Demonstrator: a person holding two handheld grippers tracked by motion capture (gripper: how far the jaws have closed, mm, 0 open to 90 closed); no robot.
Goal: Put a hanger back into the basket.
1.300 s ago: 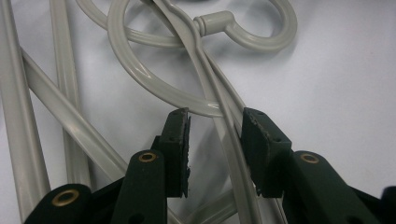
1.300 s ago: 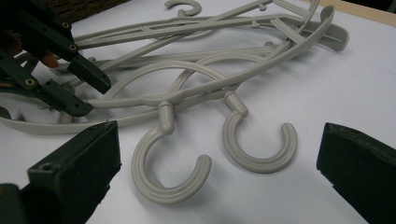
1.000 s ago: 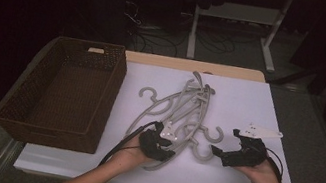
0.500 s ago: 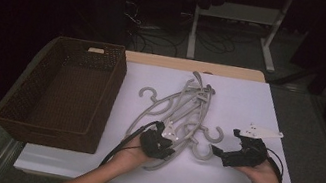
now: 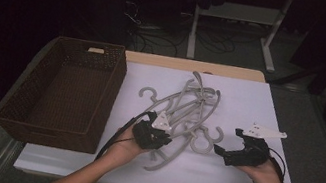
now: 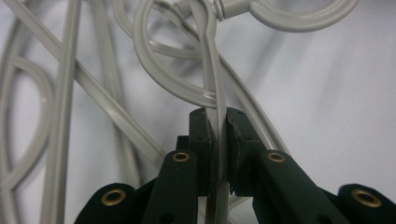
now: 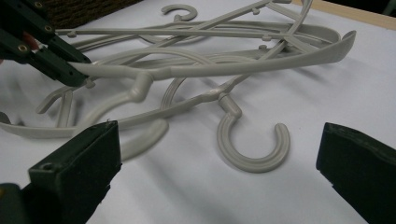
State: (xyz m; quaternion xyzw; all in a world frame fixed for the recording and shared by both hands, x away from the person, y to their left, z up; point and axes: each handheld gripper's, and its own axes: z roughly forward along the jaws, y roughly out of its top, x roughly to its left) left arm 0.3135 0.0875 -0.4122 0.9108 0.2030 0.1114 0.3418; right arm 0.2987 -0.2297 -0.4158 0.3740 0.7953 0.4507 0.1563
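Note:
A tangle of several grey plastic hangers (image 5: 183,108) lies in the middle of the white table. My left gripper (image 5: 164,140) is at the pile's near left end. Its jaws have just been closing and now press on the thin edge of one hanger's arm (image 6: 212,79), pads (image 6: 201,135) tight on both sides. From the right gripper view, that left gripper (image 7: 63,65) holds the long curved hanger (image 7: 210,70) slightly off the cloth. My right gripper (image 5: 217,155) rests low at the pile's right side, jaws wide apart (image 7: 219,140), with a hanger hook (image 7: 252,140) lying on the table ahead of them.
A dark woven basket (image 5: 110,87) stands on the left part of the table, right beside the pile. The white tabletop (image 5: 259,108) shows bare to the right and along the front edge. Cables and table legs fill the dark floor beyond.
My left gripper has closed on the hanger arm and risen slightly with it. The right hand has stayed put.

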